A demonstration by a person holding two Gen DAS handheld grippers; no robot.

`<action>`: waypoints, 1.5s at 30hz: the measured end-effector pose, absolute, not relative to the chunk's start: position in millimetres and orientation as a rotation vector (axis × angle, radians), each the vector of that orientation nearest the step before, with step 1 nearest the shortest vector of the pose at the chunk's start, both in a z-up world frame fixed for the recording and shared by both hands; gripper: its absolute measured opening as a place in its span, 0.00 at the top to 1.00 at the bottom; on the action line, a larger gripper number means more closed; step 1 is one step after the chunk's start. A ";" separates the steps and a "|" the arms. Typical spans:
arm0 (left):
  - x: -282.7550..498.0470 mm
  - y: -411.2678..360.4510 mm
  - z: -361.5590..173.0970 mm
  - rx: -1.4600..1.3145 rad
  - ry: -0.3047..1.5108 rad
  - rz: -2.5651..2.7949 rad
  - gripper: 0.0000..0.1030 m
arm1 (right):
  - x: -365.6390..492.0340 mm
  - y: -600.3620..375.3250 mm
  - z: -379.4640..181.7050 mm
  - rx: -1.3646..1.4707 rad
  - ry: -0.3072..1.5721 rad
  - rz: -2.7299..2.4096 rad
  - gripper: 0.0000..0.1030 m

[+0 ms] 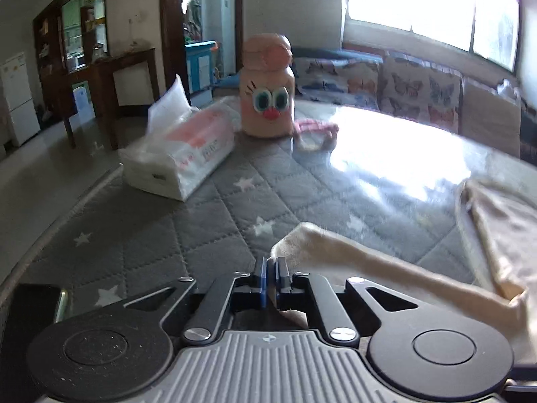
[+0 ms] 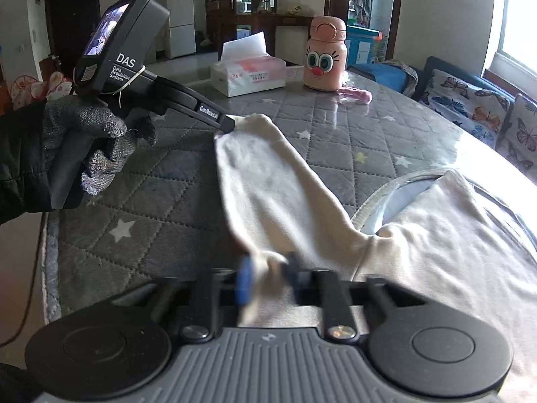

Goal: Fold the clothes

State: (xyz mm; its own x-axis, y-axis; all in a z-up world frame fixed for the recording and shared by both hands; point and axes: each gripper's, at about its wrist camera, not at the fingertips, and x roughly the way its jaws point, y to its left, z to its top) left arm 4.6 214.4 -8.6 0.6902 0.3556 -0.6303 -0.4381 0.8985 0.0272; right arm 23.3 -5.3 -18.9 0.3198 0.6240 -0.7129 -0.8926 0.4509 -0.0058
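Two grippers are sharing one cream garment (image 2: 436,235) over a table covered in a grey quilted cloth with white stars (image 2: 167,181). The garment's body is lying at the table's near right edge, while its sleeve (image 2: 268,181) is stretching out leftward, lifted off the cloth. Beyond it, well apart on the far side of the table, a white tissue pack (image 2: 248,75) is sitting with a sheet sticking up, and a pink bottle with cartoon eyes (image 2: 324,55) is standing upright just to its right. A small pink fabric item (image 2: 355,93) is lying at the bottle's foot. Nothing is standing between the sleeve and these things. The left gripper (image 2: 228,124), held in a grey knitted glove (image 2: 97,141), is pinching the sleeve's far cuff corner with its jaws closed on it. The right gripper (image 2: 266,268), blurred, is clamping the sleeve's near edge between its fingers.
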 end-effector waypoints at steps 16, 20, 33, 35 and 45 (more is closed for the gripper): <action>-20.1 212.0 -4.2 -0.125 0.686 0.492 0.86 | 13.8 -24.9 3.3 -0.363 0.736 1.099 0.70; -27.2 203.7 7.0 -0.101 0.647 0.507 0.54 | 15.9 -56.3 19.1 -0.315 0.725 1.031 0.57; -11.2 108.8 37.2 -0.002 0.568 0.215 0.13 | 61.8 -246.8 20.0 -0.120 0.737 0.422 0.49; -3.6 87.7 35.9 0.011 0.574 0.152 0.12 | 74.6 -283.4 11.7 -0.082 0.740 0.289 0.49; 19.2 -1.2 27.1 0.090 0.612 -0.069 0.03 | 118.3 -388.7 -20.1 0.137 0.717 -0.064 0.56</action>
